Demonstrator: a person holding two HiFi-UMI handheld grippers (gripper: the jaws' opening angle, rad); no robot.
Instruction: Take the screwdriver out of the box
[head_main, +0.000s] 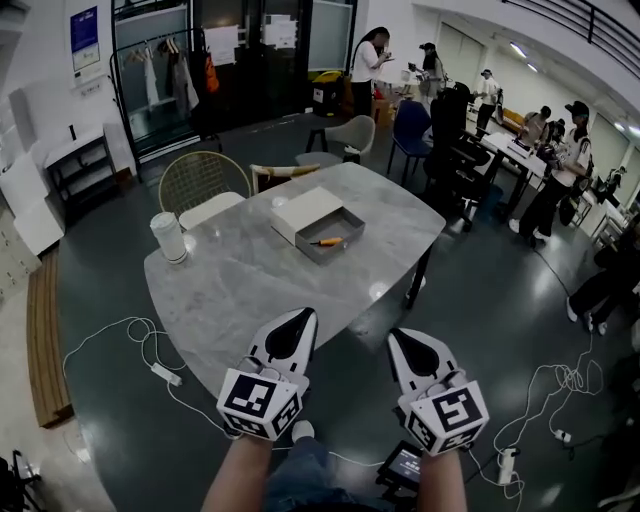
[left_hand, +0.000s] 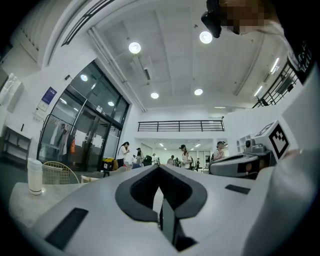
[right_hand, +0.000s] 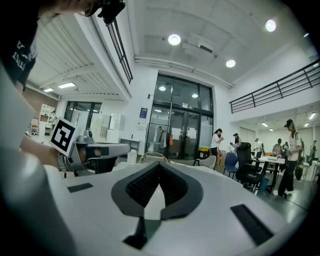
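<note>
We are at the very start of the job; nothing in it is done yet. In the head view the screwdriver (head_main: 327, 241), with its orange handle, lies inside the open grey box (head_main: 338, 224), which sits a little above the centre of the frame on the far part of the marble table (head_main: 250, 290). The pale lid (head_main: 306, 213) rests just beside the box on its upper left, so the way in from above is already free.

Both tongs hang low in the frame, over the near edge of the table and the dark floor, well apart from the box. The left tongs (head_main: 297, 322) have their jaws closed together with nothing between them; their own view shows the two dark pads meeting at the tip and only the room beyond. The right tongs (head_main: 399, 338) are closed the same way and are also empty, pointing across the room towards the glass doors.

As we judge it, everything is left to do: carry one pair of tongs across the table to the box, spread the jaws, lower them over the screwdriver, close on it and lift it clear of the walls. A white cup (head_main: 168, 237) stands at the left edge of the table, well away from the box and out of our path.
</note>
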